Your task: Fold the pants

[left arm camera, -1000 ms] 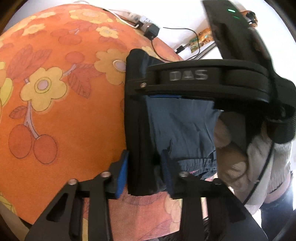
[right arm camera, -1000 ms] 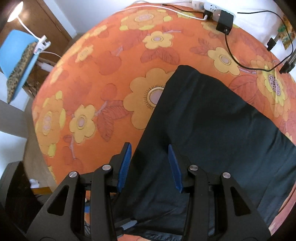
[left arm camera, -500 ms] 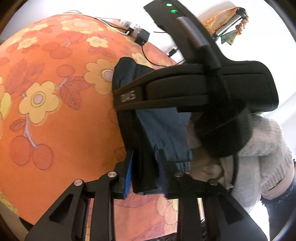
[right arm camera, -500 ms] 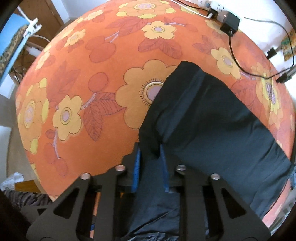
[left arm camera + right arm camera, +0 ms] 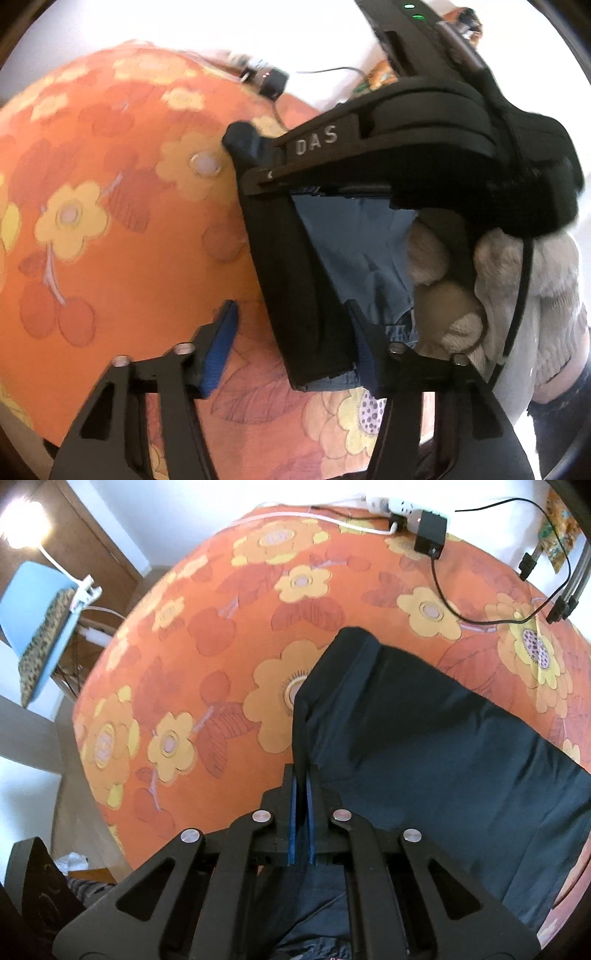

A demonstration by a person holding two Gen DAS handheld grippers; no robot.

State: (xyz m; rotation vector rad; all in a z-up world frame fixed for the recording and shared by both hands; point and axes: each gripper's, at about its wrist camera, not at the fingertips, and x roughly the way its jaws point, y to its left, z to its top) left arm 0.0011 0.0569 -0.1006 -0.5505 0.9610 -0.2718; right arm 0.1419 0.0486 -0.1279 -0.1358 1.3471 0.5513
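Pants [image 5: 424,746] lie dark and flat on the orange flowered cloth [image 5: 207,657] over the counter, one narrow end reaching toward the far side where a power strip [image 5: 391,506] and a black adapter [image 5: 430,530] sit with cables trailing off. My right gripper [image 5: 302,786] has its blue pads pressed together on the left edge of the fabric, and a ridge of cloth runs up from that pinch, so I read it as clamped on a doubled edge. My left gripper [image 5: 291,332] stands with its fingers wide apart; the pants [image 5: 354,254] show between them, a black band and a bluer panel behind, but nothing is pinched there. The right gripper's black body crosses that view, with a white sleeve [image 5: 528,295] behind it.

Judging by the soft creases and the way the edge lifts into a fold, this is thin, limp, light cloth: no weight to fight, no stiffness to help. It will sag and drape from wherever I hold it, and a single pinch will let the rest swing or bunch. It looks smooth, so a shallow bite could slip. Best hold, I reckon, is deep on a hem or doubled edge, both layers together, with the left taking the matching edge well apart from the right so the fold stays square
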